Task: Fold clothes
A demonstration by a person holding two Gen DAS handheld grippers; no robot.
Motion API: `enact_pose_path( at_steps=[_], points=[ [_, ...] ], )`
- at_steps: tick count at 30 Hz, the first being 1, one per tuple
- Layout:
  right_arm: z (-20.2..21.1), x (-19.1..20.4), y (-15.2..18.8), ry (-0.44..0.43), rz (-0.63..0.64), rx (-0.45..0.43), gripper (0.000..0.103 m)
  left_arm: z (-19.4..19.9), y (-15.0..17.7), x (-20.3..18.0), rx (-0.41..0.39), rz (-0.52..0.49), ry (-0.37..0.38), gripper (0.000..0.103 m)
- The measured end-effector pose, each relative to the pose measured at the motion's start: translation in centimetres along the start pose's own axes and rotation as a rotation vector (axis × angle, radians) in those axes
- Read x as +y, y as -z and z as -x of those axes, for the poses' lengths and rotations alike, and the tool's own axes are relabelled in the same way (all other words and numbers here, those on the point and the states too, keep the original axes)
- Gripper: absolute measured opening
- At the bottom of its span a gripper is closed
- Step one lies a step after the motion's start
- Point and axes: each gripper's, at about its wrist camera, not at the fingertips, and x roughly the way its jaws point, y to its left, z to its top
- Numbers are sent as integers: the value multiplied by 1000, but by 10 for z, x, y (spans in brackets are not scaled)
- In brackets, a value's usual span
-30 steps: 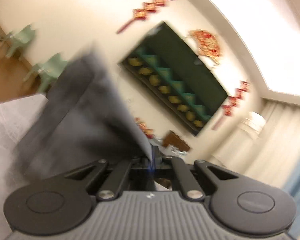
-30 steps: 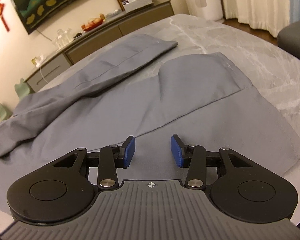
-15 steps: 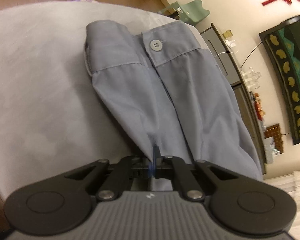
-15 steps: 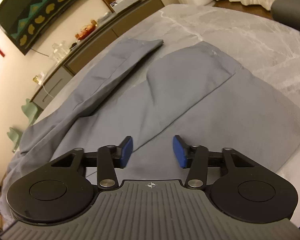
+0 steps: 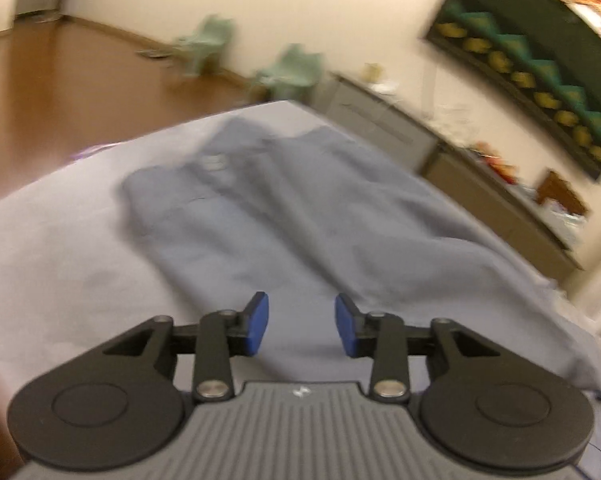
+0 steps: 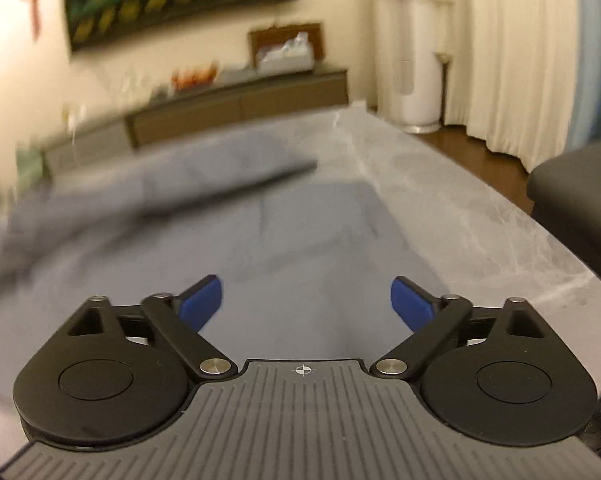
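Shirt: the grey-blue shirt point(image 5: 284, 216) lies spread over the grey marbled table point(image 6: 480, 224), one part doubled over the body and a sleeve point(image 6: 204, 184) laid slantwise on top; the cuff end with its button point(image 5: 214, 162) points to the far table edge.
Left gripper: the left gripper point(image 5: 301, 326) hovers just above the cloth, jaws parted a moderate way, nothing between them.
Right gripper: the right gripper point(image 6: 305, 304) has its jaws spread wide over the shirt body and holds nothing.
Blur: both views are smeared, so fine creases and hems are hard to read.
Risk, loose layers: the doubled-over cloth looks soft and unpressed; a low pass could drag it and undo the lay.
Risk, pinch: closing on several layers at once would lift more than intended.
Risk, edge: cloth near the table's rim could slide off if tugged that way.
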Motion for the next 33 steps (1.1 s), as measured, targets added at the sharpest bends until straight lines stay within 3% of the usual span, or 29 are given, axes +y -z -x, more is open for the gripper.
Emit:
enact_pose_path(
  at_steps=[3, 5, 6, 8, 10, 12, 15, 18, 21, 25, 30, 31, 32, 33],
  points=[
    [-26, 16, -4, -48, 78, 80, 69, -26, 0, -12, 102, 15, 41, 37],
    [-48, 25, -7, -15, 115, 147, 70, -42, 4, -12, 168, 19, 6, 37],
    [-56, 25, -10, 12, 114, 159, 78, -50, 6, -11, 198, 22, -29, 37],
    [-67, 18, -19, 41, 68, 180, 81, -53, 7, -10, 202, 30, -42, 37],
    [-68, 11, -27, 29, 5, 185, 76, -50, 4, -9, 189, 49, -18, 40],
    [-60, 6, -38, -67, -92, 153, 76, -47, -6, -6, 169, 102, 39, 48],
    [-46, 8, -57, -287, -256, 91, 78, -53, -32, -7, 144, 193, 117, 52],
    [-53, 18, -83, -418, -377, 84, 79, -81, -52, -11, 159, 257, 202, 56],
    [-80, 32, -104, -483, -478, 100, 79, -112, -48, -18, 220, 297, 292, 57],
    [-137, 39, -110, -453, -610, 187, 77, -129, -35, -30, 269, 235, 314, 58],
    [-186, 35, -106, -410, -663, 199, 71, -128, -36, -27, 277, 193, 335, 59],
    [-195, 35, -105, -402, -672, 199, 67, -129, -36, -27, 273, 195, 332, 59],
    [-205, 34, -105, -394, -681, 200, 48, -132, -38, -28, 270, 194, 328, 59],
    [-214, 33, -104, -386, -689, 201, 22, -133, -39, -29, 270, 183, 311, 59]
  ],
)
